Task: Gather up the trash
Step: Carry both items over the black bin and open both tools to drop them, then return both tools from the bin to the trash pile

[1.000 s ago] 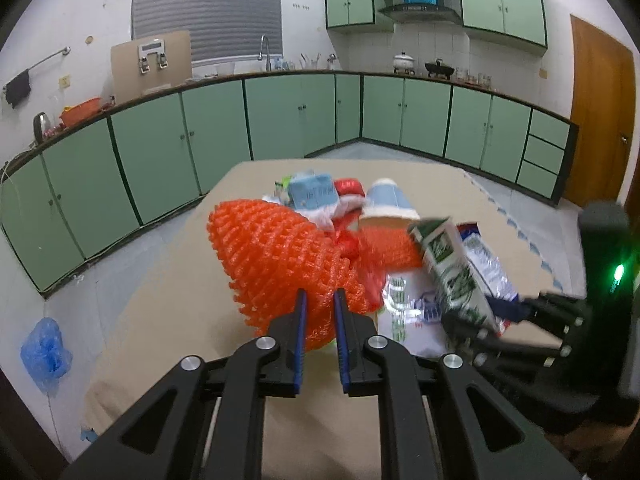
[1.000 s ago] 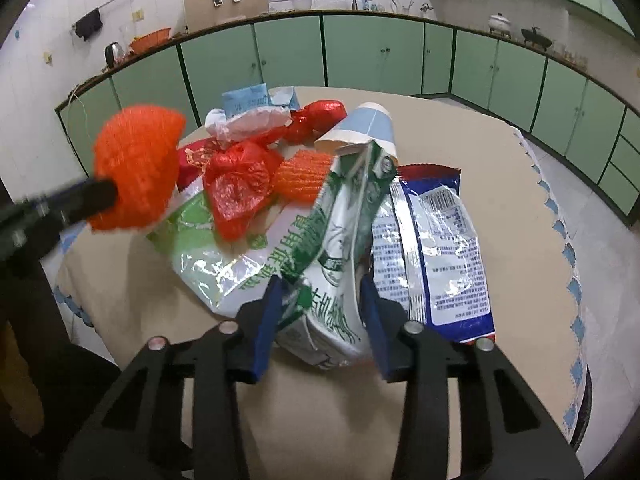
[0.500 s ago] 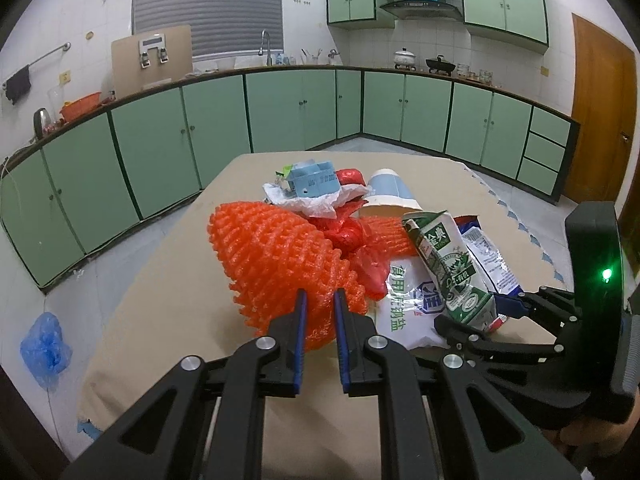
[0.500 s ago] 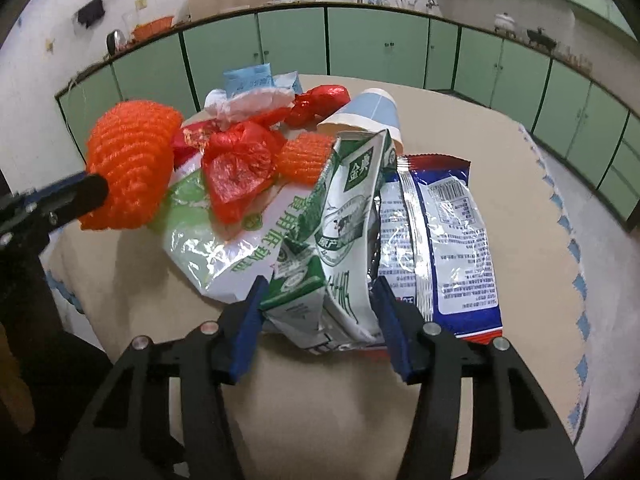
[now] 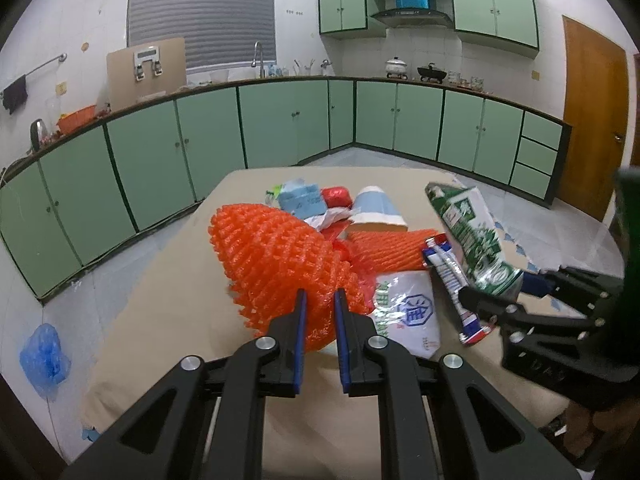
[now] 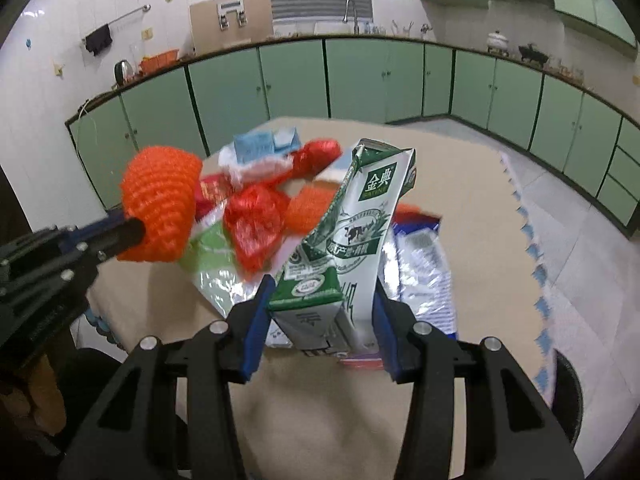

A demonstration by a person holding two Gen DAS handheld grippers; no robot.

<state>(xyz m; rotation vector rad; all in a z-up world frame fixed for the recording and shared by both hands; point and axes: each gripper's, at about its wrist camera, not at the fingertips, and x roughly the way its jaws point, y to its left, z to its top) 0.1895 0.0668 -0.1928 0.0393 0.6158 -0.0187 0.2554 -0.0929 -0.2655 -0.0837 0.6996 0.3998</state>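
A pile of trash lies on the beige table (image 5: pixel 160 280): a blue paper cup (image 5: pixel 378 210), red wrappers (image 6: pixel 256 228), a white bag (image 5: pixel 408 312) and a silver-blue snack bag (image 6: pixel 424 272). My left gripper (image 5: pixel 320 300) is shut on an orange foam net (image 5: pixel 276 264), held just above the table at the pile's left side. My right gripper (image 6: pixel 322 284) holds a green-and-white milk carton (image 6: pixel 356 240) tilted above the pile. Its jaws are closing and both blue pads press the carton's sides. The left wrist view shows the carton (image 5: pixel 468 236) raised at the right.
Green cabinets line the walls beyond the table. On the floor to the left lies a blue plastic bag (image 5: pixel 44 356). A wooden door (image 5: pixel 592 112) stands at the far right. Tiled floor surrounds the table.
The right gripper has lifted the milk carton up off the pile, and the carton now stands steeper. The left gripper and its orange net have stayed put.
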